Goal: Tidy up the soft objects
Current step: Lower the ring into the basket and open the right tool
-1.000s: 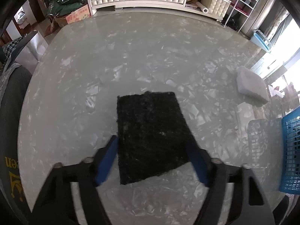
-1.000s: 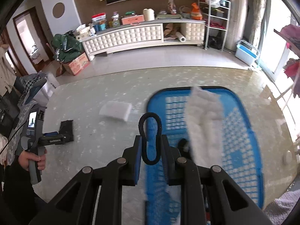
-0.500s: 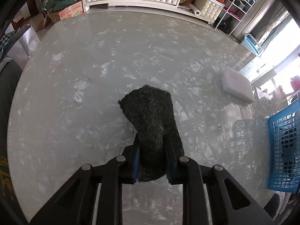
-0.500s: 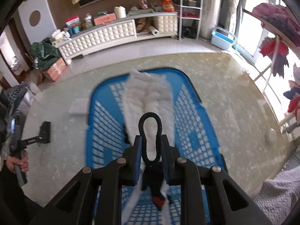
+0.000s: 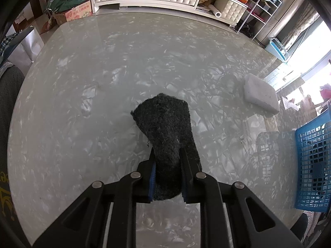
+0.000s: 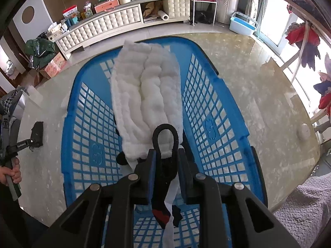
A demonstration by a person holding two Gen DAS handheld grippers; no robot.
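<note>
While my left gripper point(image 5: 167, 170) is clamped on the near end of the black pad point(image 5: 165, 132), its length runs straight ahead from the jaws above the table point(image 5: 82, 95). I judge the blue basket point(image 5: 310, 161) lies off right. My right gripper point(image 6: 165, 165) pinches the white cloth's point(image 6: 144, 95) black loop point(image 6: 165, 138) over that basket.

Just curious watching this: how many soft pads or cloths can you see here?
3: a dark scouring pad pinched in the left gripper, a white rectangular sponge lying on the table, and a white fluffy cloth over the blue basket. More may be hidden.
</note>
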